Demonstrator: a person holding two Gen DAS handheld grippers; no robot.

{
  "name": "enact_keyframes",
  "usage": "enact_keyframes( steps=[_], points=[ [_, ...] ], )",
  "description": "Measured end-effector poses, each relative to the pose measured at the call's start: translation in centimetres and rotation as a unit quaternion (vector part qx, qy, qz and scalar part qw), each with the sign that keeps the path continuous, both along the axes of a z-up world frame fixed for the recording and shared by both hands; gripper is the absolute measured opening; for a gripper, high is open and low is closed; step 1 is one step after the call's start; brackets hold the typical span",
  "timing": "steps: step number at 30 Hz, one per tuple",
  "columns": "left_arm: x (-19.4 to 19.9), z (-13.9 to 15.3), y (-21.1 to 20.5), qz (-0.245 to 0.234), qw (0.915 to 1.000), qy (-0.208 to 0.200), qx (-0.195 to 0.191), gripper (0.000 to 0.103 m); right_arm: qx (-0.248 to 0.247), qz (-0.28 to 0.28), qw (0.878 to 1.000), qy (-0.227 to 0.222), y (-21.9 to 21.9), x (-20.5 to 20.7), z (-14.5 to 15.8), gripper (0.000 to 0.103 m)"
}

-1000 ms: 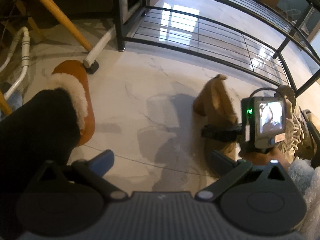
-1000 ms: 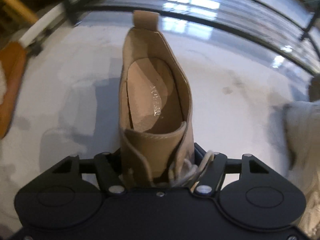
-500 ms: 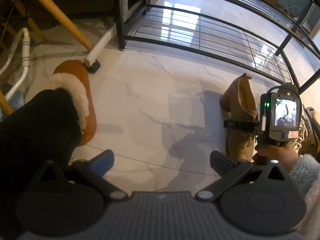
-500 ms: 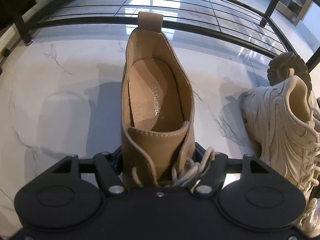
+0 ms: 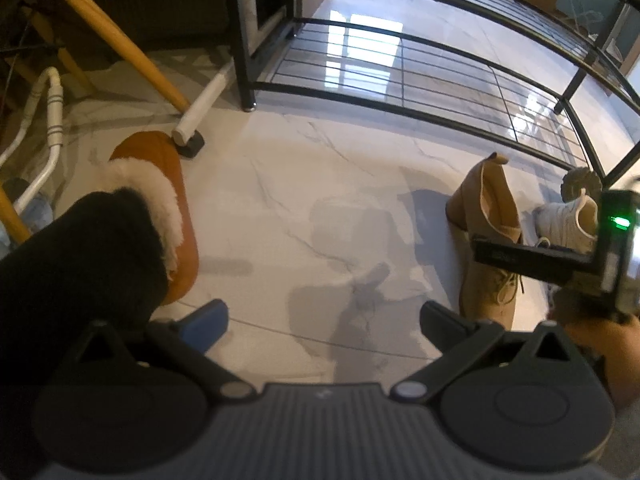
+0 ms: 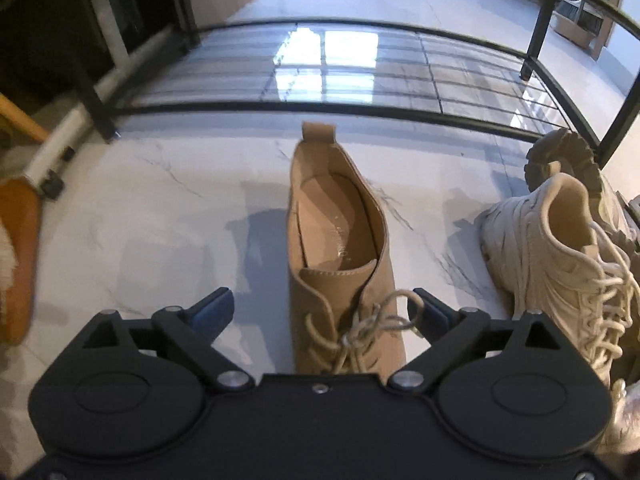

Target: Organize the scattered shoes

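- Black right gripper [image 6: 323,304], spread wide, fingers apart on either side of the tan suede boot [image 6: 340,240]; laces lying against the right fingertip, left fingertip off the suede with marble showing between.
- Tan suede boot standing upright on the white marble floor [image 6: 160,208], heel tab pointing toward the rack, insole visible, laces knotted loosely at the near end.
- Just to the right of it, a cream chunky sneaker [image 6: 560,248], heel up, cream laces trailing down its near side; apart from the boot, with a strip of floor between.
- Behind both, the black wire shoe rack [image 6: 360,108], its lowest shelf of thin bars just above the floor, window light mirrored in the marble underneath.
- At far left of the right wrist view, the edge of an orange slipper [image 6: 18,256].
- Dark left gripper [image 5: 323,316], also spread wide, nothing between its blue-padded fingers, hanging over bare marble.
- Left of it, the orange slipper [image 5: 176,184] with a white fleece collar, a black-socked foot [image 5: 80,264] inside it.
- Beyond the slipper, a wooden chair leg [image 5: 120,44] and a white tube foot [image 5: 196,112] resting on the floor.
- At right in the left wrist view, the tan suede boot [image 5: 490,240] with the right gripper's body just beside it and the sneaker [image 5: 564,220] behind.
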State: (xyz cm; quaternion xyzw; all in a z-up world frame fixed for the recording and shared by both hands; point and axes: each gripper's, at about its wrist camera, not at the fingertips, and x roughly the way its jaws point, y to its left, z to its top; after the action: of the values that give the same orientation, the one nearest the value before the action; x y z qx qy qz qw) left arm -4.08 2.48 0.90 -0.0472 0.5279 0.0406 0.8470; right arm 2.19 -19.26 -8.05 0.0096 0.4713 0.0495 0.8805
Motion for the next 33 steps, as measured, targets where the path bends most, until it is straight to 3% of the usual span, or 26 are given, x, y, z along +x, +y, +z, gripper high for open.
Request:
enact_keyframes(
  steps=[6, 10, 13, 16, 18, 20, 22, 24, 26, 27, 29, 31, 33],
  points=[
    [-0.3, -0.9, -1.3, -0.043, 0.9988, 0.010, -0.020, 0.102, 0.063, -0.042, 0.996, -0.043, -4.3, -5.3, 2.6, 0.101],
    [-1.3, -1.9, -3.9, -0.105, 0.9941, 0.002, -0.025, 0.102, 0.107, -0.115, 0.983, -0.096, -9.1, -10.9, 4.7, 0.103],
    [-2.3, -2.8, -6.2, -0.161, 0.9868, -0.008, -0.012, 0.102, 0.142, -0.194, 0.963, -0.123, -13.4, -15.5, 5.4, 0.103],
    [-3.2, -3.9, -8.6, -0.219, 0.9758, -0.006, -0.008, 0.102, 0.164, -0.314, 0.922, -0.153, -18.6, -21.5, 5.5, 0.103],
    [-3.7, -4.7, -10.3, -0.259, 0.9657, -0.002, -0.012, 0.102, 0.136, -0.403, 0.886, -0.185, -21.5, -26.0, 5.4, 0.103],
    [-4.3, -5.4, -12.4, -0.311, 0.9500, -0.002, -0.023, 0.102, 0.078, -0.501, 0.833, -0.220, -24.0, -30.8, 4.9, 0.103],
    [-4.9, -6.0, -14.3, -0.355, 0.9343, -0.010, -0.031, 0.102, 0.055, -0.565, 0.792, -0.226, -25.4, -33.6, 4.0, 0.103],
    [-6.0, -6.4, -16.4, -0.414, 0.9093, -0.033, -0.021, 0.102, 0.111, -0.619, 0.744, -0.227, -27.2, -36.4, 2.0, 0.103],
    [-7.1, -6.8, -18.5, -0.476, 0.8774, -0.061, -0.006, 0.102, 0.184, -0.636, 0.714, -0.228, -28.4, -37.6, 0.3, 0.103],
    [-7.7, -7.1, -19.5, -0.507, 0.8583, -0.077, 0.004, 0.102, 0.204, -0.639, 0.706, -0.226, -28.7, -37.9, -0.2, 0.103],
    [-8.7, -8.1, -21.2, -0.579, 0.8080, -0.107, 0.017, 0.102, 0.205, -0.631, 0.713, -0.226, -28.9, -37.3, -0.4, 0.103],
    [-9.4, -9.0, -22.1, -0.616, 0.7782, -0.119, 0.017, 0.102, 0.202, -0.616, 0.726, -0.230, -28.9, -36.7, -0.3, 0.103],
    [-9.5, -10.0, -22.9, -0.639, 0.7595, -0.119, 0.007, 0.102, 0.200, -0.607, 0.734, -0.230, -28.9, -36.5, -0.4, 0.103]
  ],
)
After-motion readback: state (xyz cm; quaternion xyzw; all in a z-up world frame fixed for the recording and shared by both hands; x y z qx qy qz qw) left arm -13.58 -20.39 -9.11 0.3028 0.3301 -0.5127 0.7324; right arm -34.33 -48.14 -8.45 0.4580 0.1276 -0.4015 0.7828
